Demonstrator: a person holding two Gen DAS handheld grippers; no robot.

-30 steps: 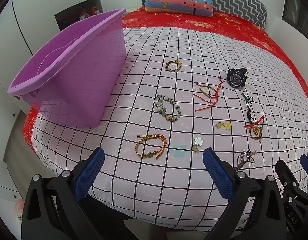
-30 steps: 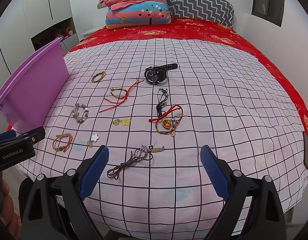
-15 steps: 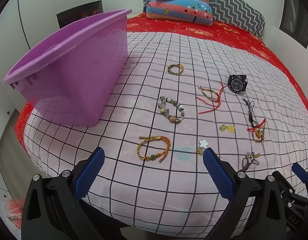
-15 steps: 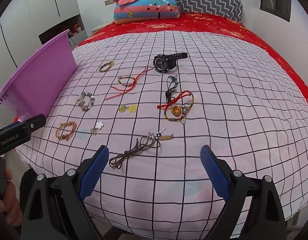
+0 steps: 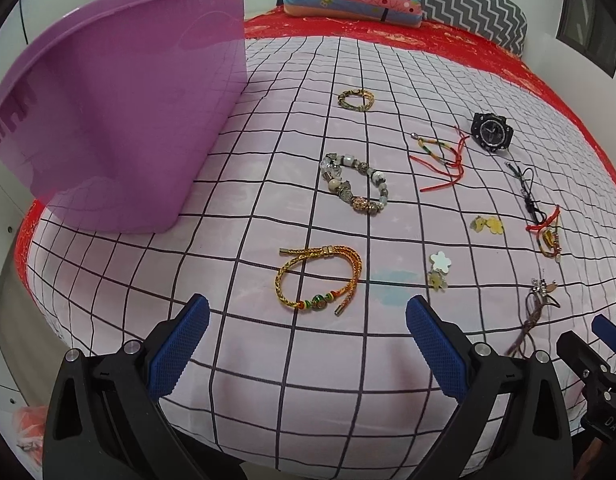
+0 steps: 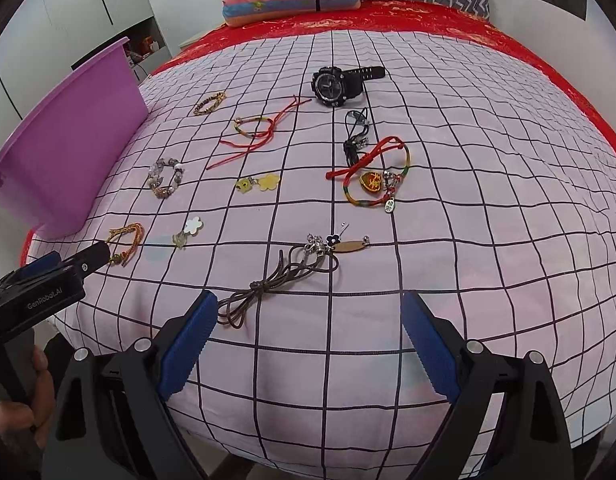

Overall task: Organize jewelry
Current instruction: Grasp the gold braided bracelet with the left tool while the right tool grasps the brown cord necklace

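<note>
My left gripper (image 5: 306, 344) hangs just short of the bed edge with its blue pads spread wide and nothing between them; my right gripper (image 6: 310, 340) is the same, wide apart and empty. Nothing has gone into the purple bin (image 5: 120, 120) as far as I can tell; its inside is hidden from both cameras.

Nearest my left fingers lies the gold braided bracelet (image 5: 318, 280), flat on the checked bedsheet (image 5: 268, 360). I judge it light and limp, so it will sag once lifted; I would pinch across the doubled braid near the green bead, pressing slightly into the soft bedding. Nearest my right fingers is the brown cord necklace (image 6: 284, 272), a loose tangle with small charms; I would take it at the knot so the strands trail together.

Further out sit the white flower charm (image 5: 440, 261), thin and likely slippery, then the beaded bracelet (image 5: 354, 184), heavier and lumpy. Beyond them are the red string bracelet (image 6: 260, 130) and the black watch (image 6: 336, 82), the stiffest and easiest to grasp, by its case.

The left view shows the bin's slotted rim and closeness to the bracelets; the right view alone shows the watch strap laid out and my hand (image 6: 24, 408) on the left gripper's handle.
</note>
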